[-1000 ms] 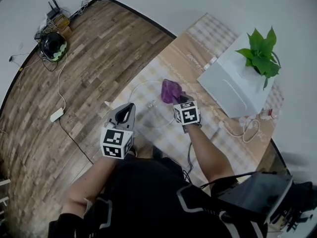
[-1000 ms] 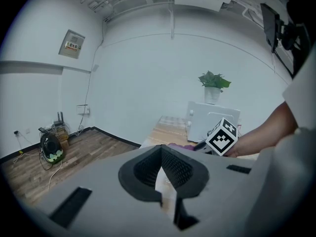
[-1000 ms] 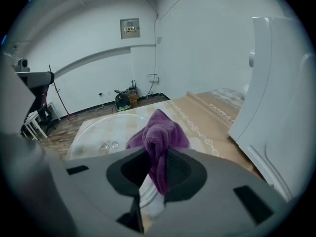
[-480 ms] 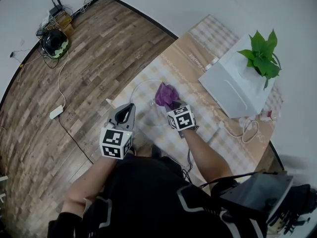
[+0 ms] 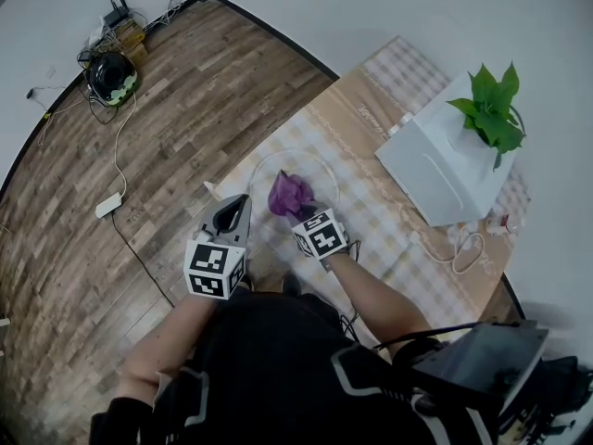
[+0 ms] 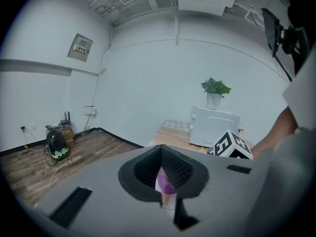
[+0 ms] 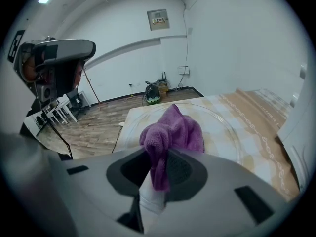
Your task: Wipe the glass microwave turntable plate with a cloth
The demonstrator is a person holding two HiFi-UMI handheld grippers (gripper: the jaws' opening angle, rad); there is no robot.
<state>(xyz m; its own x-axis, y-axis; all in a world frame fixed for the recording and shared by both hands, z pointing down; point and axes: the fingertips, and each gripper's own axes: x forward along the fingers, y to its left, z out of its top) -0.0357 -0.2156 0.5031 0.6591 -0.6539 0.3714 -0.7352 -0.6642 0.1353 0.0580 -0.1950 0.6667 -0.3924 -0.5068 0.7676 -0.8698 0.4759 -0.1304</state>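
The clear glass turntable plate (image 5: 320, 163) lies on the checked tablecloth (image 5: 371, 207) near the table's left end. A crumpled purple cloth (image 5: 290, 195) rests on the plate, and my right gripper (image 5: 304, 213) is shut on it. In the right gripper view the cloth (image 7: 173, 132) bulges out of the right gripper (image 7: 159, 167) over the plate (image 7: 232, 127). My left gripper (image 5: 241, 204) is at the plate's near left rim. In the left gripper view the left gripper (image 6: 163, 181) looks shut on the thin glass edge, with the purple cloth (image 6: 166, 185) showing beyond.
A white microwave (image 5: 443, 170) with a potted green plant (image 5: 491, 109) on top stands at the table's right. A white cable (image 5: 468, 244) lies in front of it. On the wooden floor lie a helmet (image 5: 113, 72) and a power adapter (image 5: 108, 205) with cords.
My right gripper has dragged the purple cloth leftward and nearer across the plate. The left gripper has stayed at the plate's rim.
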